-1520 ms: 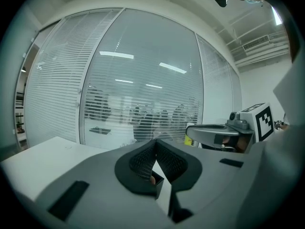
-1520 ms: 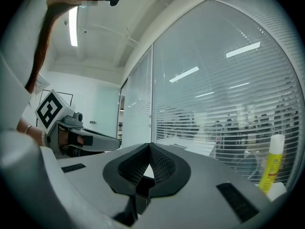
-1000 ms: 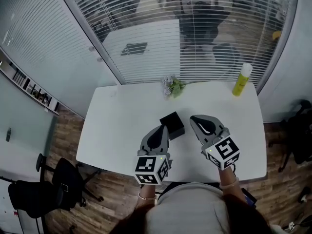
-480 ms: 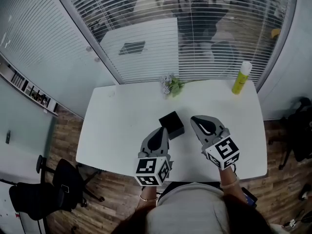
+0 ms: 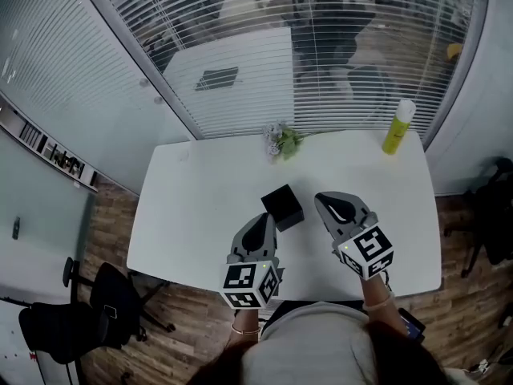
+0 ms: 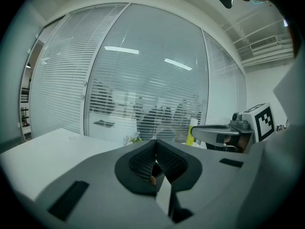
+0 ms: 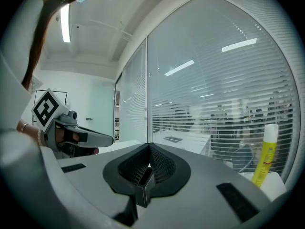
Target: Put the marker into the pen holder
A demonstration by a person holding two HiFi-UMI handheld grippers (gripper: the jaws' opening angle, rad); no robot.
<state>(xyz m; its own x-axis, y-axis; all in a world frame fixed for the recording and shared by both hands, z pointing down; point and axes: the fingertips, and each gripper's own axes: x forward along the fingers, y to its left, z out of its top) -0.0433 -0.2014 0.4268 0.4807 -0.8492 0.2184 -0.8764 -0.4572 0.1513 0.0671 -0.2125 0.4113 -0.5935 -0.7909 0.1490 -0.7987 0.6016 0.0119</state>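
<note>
Head view: the white bench (image 5: pixel 192 191) spreads open toward its left and far edges. Near the front edge, the left hand-held gripper (image 5: pixel 267 217) and right hand-held gripper (image 5: pixel 323 200) both have jaws pressed together. The black pen holder (image 5: pixel 282 205) stands mid-bench, just beyond the left one; the marker cannot be made out.

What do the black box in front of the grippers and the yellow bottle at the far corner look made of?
Black box: matte black, no glare, crisp edges; probably plastic or coated card, the look does not settle which. Yellow bottle: smooth, evenly coloured yellow body with a white cap; likely plastic.
</note>
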